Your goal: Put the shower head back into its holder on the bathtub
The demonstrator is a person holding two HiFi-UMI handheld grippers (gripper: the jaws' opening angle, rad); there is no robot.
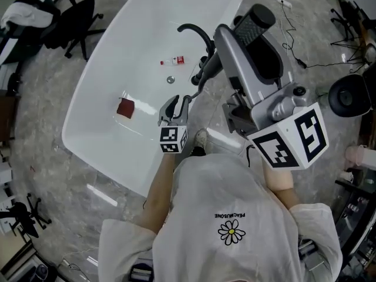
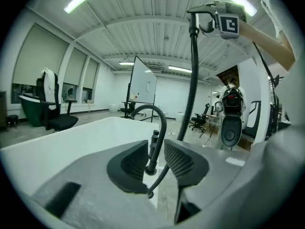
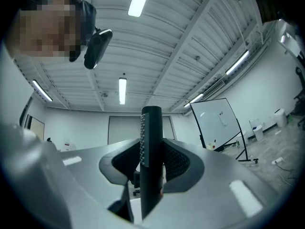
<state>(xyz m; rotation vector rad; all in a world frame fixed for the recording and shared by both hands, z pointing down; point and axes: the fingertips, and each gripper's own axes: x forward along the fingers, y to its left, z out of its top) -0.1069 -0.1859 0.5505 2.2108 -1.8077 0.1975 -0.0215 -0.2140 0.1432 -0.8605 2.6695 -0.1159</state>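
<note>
1. Right gripper (image 3: pixel 151 163) is clamped on the shower head (image 3: pixel 151 128). The black stick stands up between my pads, nozzle nubs on its left face. I'm holding it high above the tub (image 1: pixel 117 57), well apart from its seat.
2. Left gripper (image 2: pixel 156 159) is down by the tub's rim, jaws a narrow gap apart and pinching nothing. Through the gap I see the faucet (image 2: pixel 159 116) and a short black post (image 2: pixel 153 141) beside it, which I take for the holder.
3. Risk 1: the hose (image 2: pixel 191 80) hangs from the head in a long run and loops just past my left tips. If I lower carelessly, that slack could snag the faucet arch or wrap my left jaw and drag the head off line.
4. Risk 2: I'm gripping a round stick. A tug from the hose could twist it in the pads, so its end arrives tilted and skates off the holder's mouth.
5. Risk 3: in the head view I can't pick out the holder beside my right gripper's bulk. Aiming half blind, a miss means the head knocks the white rim.
6. Risk 4: if I open before the head is seated, it drops into the tub and the hose whips after it.
7. Risk 5: my left jaws could close to steady the hose, but this near the faucet they may catch the spout instead.
</note>
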